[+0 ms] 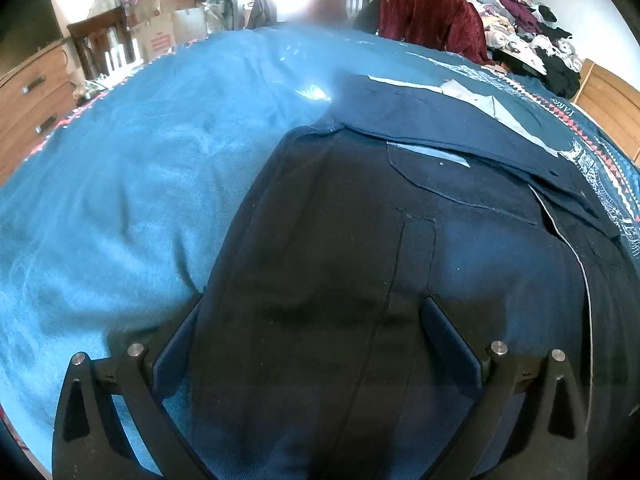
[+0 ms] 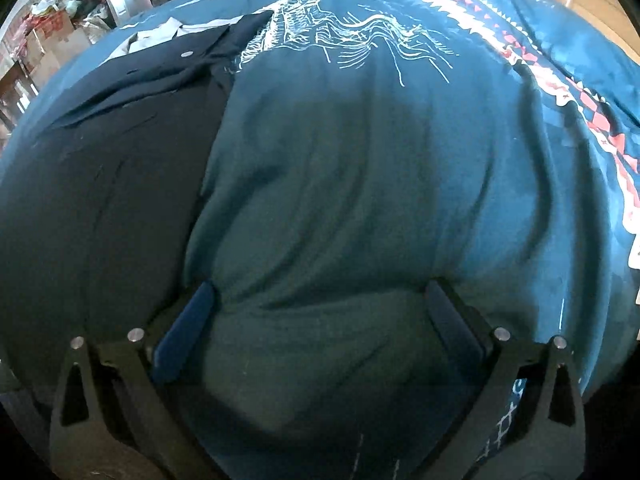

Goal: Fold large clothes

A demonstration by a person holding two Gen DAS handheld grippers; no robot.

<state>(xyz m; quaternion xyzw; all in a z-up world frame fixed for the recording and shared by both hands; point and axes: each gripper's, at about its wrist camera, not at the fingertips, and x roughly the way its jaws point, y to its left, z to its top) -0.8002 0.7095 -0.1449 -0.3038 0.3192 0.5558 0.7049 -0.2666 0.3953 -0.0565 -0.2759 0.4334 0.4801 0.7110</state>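
Straddling the navy garment (image 1: 340,280), left gripper (image 1: 316,312) gapes; right gripper (image 2: 320,300) likewise, no legible writing.

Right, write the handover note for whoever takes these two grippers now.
Left gripper: open, fingers apart over the dark navy garment, gripping nothing.
Right gripper: open, over the teal bedspread, beside the garment's edge.
Garment lies spread on the bed, pale lining showing at its far end; it looks at least partly folded over itself.
Pile of other clothes sits at the far corner.
Left: finish folding the garment; probably the pile next.
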